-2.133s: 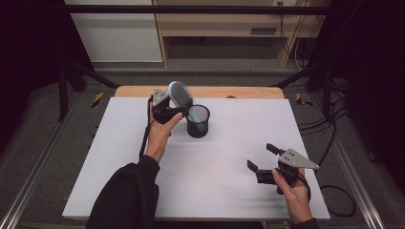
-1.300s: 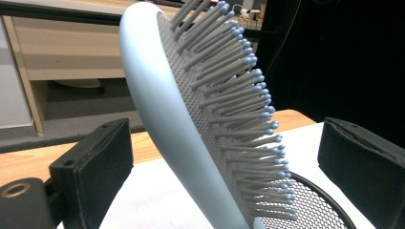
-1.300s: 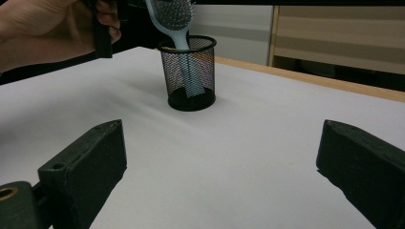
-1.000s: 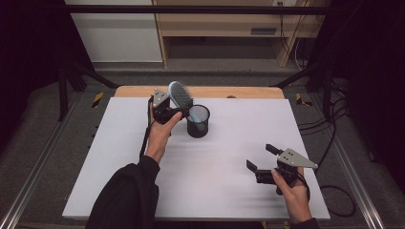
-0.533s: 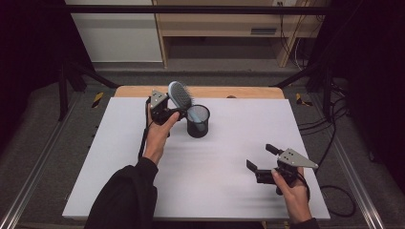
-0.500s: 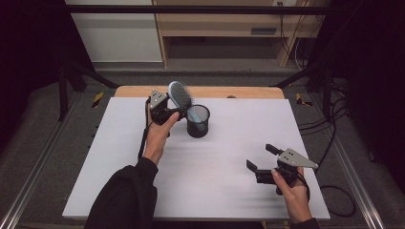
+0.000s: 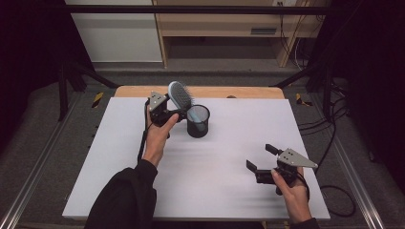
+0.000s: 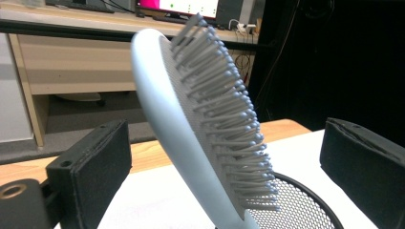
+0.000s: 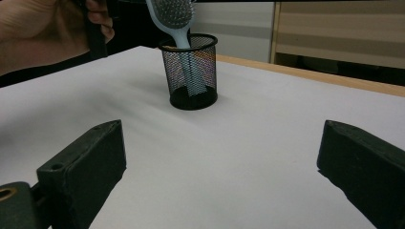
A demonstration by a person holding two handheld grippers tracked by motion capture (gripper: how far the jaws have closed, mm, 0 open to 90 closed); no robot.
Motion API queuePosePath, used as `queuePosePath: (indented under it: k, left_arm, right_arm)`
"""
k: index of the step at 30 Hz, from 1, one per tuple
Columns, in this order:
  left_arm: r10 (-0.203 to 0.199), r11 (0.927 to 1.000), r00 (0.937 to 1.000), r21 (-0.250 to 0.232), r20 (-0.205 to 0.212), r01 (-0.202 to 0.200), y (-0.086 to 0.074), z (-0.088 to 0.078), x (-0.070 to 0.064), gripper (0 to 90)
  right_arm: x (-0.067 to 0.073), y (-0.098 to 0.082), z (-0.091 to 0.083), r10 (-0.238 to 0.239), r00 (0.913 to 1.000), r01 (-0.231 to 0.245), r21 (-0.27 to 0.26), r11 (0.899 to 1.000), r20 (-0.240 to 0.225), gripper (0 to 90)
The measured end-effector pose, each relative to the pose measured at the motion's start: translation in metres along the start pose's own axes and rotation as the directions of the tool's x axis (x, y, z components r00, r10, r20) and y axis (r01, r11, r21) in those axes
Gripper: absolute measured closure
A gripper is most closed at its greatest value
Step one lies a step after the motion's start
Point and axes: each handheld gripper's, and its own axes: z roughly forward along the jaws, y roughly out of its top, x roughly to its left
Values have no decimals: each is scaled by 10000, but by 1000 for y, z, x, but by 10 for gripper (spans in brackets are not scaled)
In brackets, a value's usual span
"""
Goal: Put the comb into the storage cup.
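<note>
**Hairbrush stands in the mesh cup, left tool released around it**

The pale blue hairbrush [image 7: 180,97] stands handle-down in the black mesh cup [image 7: 197,121], which sits toward the far side of the white counter [image 7: 119,157], left of its middle. The brush leans to the left out of the cup's mouth, so that its oval head rises above the rim and tilts away from the cup. In the right gripper view the handle [image 9: 190,62] shows through the mesh, running down toward the cup's base. In the left gripper view the brush head [image 8: 191,124] fills the middle, its bristles [image 8: 229,124] facing right, and the cup's rim [image 8: 305,210] curves beneath it.

The left tool [image 7: 168,112] is at the brush head, just left of the cup, held by the person's left hand [image 7: 156,138]. Its jaws stand wide apart on either side of the brush, with clear gaps between each black pad and the head, so it is released and grips nothing.

The right tool [image 7: 260,160] is well apart from the cup, near the front right of the counter, in the person's right hand [image 7: 292,195]. It points toward the cup, and its jaws are also spread wide, with bare counter between them.

A wooden edge [image 7: 239,91] runs along the far side of the counter, and a shelf unit [image 7: 224,24] stands beyond it.
</note>
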Motion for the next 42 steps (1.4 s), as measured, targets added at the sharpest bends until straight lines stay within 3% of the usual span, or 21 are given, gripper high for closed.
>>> queuePosePath:
  k: [6, 10, 13, 17, 42]
  left_arm:
    - [19, 10000, 10000, -33, -3, -19, 1, -3, 1, 35]
    - [432, 9990, 9990, 83, -61, -431, -2, -6, -2, 35]
    - [191, 9998, 9998, 82, 102, -191, -5, -8, -3, 35]
    - [174, 9998, 9998, 65, 64, -174, -6, -13, -4, 35]
    - [358, 9991, 9991, 237, 242, -364, -17, -29, -6, 35]
  right_arm:
    - [0, 0, 0, 9, 10000, -9, 7, 10000, 10, 29]
    - [0, 0, 0, 4, 10000, -4, -1, 10000, -18, 29]
    - [0, 0, 1, -44, 10000, 44, 24, 10000, -13, 28]
    - [1, 0, 1, -75, 10000, 75, 36, 10000, -20, 28]
    - [2, 0, 1, -76, 9999, 76, 56, 10000, -68, 28]
